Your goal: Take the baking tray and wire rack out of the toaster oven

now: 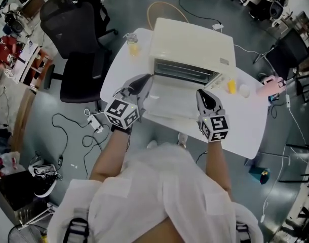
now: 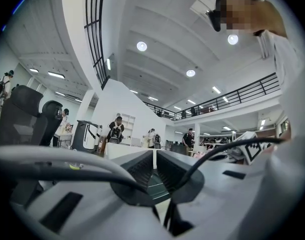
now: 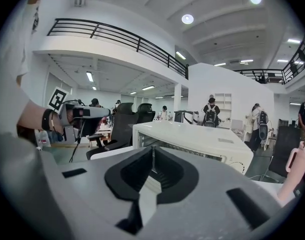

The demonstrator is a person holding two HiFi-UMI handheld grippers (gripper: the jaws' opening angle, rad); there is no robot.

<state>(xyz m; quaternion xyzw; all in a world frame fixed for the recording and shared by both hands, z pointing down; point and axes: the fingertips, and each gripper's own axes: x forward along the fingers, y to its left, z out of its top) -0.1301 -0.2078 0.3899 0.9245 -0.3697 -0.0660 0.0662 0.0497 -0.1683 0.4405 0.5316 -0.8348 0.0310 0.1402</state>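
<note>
The left gripper [image 2: 155, 158] has its jaws pressed together, with nothing seen between the pads. The right gripper [image 3: 152, 155] is also closed, its pads meeting along a thin line, with nothing made out between them. Each is held in 1 hand of the person, and the 2 point toward the oven [image 1: 192, 47] from its front, the left near the left corner of the open mouth, the right near the right corner.

A pale flat panel [image 1: 169, 103] lies level in front of the mouth, between the 2 grippers. Whether it is the door or the tray I cannot tell. Grey bars of the rack [image 1: 185, 74] show inside the mouth.

The oven stands on a white table [image 1: 243, 128]. A glass [image 1: 133, 45] of yellow drink stands just left of it. A small yellow thing [image 1: 231, 86] and a white cup [image 1: 244, 90] stand to its right. A black chair [image 1: 76, 29] sits left of the table.
</note>
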